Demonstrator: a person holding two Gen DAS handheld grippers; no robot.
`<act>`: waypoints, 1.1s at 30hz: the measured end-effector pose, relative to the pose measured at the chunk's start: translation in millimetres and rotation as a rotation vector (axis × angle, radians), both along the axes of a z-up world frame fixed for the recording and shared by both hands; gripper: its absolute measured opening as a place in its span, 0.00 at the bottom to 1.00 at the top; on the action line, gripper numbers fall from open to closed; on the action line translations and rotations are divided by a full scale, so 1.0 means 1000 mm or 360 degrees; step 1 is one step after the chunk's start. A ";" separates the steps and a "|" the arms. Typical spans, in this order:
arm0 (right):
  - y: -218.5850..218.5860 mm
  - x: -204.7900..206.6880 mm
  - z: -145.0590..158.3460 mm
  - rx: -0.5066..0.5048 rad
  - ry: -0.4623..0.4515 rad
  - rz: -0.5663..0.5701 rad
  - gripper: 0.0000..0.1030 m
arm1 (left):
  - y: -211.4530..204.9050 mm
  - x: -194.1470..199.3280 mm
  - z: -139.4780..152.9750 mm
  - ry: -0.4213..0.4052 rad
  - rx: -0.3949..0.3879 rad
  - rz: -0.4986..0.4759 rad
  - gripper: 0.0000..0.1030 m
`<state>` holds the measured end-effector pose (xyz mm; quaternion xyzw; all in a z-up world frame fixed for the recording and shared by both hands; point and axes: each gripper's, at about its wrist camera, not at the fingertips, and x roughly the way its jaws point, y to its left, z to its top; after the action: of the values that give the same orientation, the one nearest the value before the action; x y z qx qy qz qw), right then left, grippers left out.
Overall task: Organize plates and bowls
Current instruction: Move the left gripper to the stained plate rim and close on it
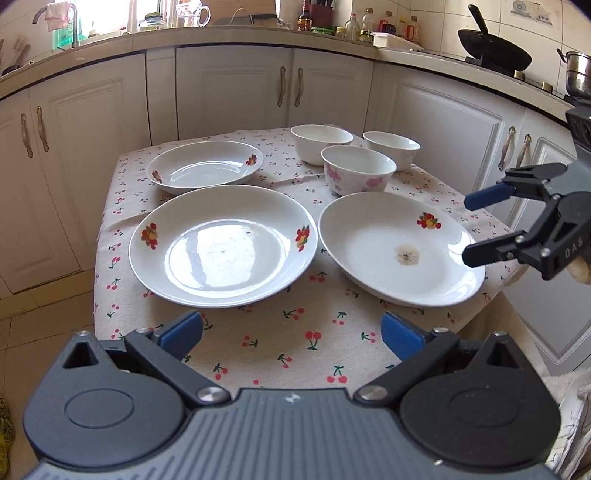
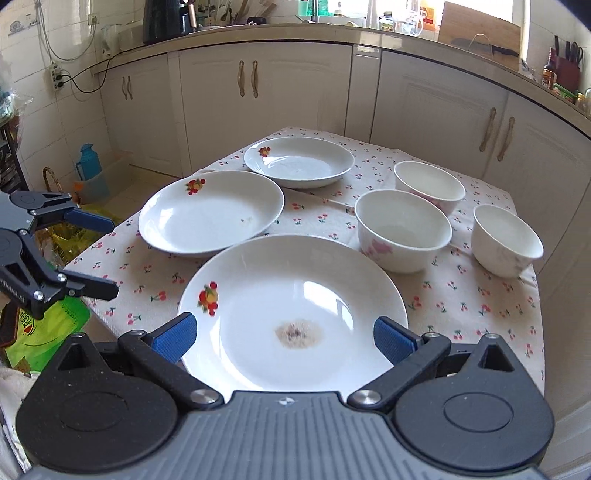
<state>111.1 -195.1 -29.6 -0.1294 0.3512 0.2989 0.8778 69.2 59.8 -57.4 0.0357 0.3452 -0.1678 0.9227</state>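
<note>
Three plates (image 1: 221, 243) left of three bowls (image 1: 356, 166) (all on the table (image 1: 295, 343)).

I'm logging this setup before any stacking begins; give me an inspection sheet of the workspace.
Surface: tablecloth, cherry print, wrinkled.
Job's things: three plates, one stained, one near, one far; three bowls, all unstacked.
Clutter: nothing seen on the cloth.
Grippers: left gripper and right gripper, jaws open, empty.
Cables: cord on the wall.
Surroundings: cabinets, wok, bottles.
</note>
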 end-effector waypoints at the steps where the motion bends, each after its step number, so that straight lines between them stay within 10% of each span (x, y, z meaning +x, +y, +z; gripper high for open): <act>1: -0.006 -0.006 -0.002 0.0000 -0.0004 -0.0011 1.00 | -0.004 -0.001 0.001 -0.0002 0.0004 -0.0005 0.99; 33: -0.025 -0.002 -0.064 -0.0014 0.0015 0.0055 1.00 | -0.086 0.091 0.019 -0.0028 0.0109 -0.0316 0.99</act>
<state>109.6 -220.5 -93.3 -0.1378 0.3544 0.3131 0.8703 159.9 -26.7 -38.1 0.1029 0.3374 -0.2462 0.9028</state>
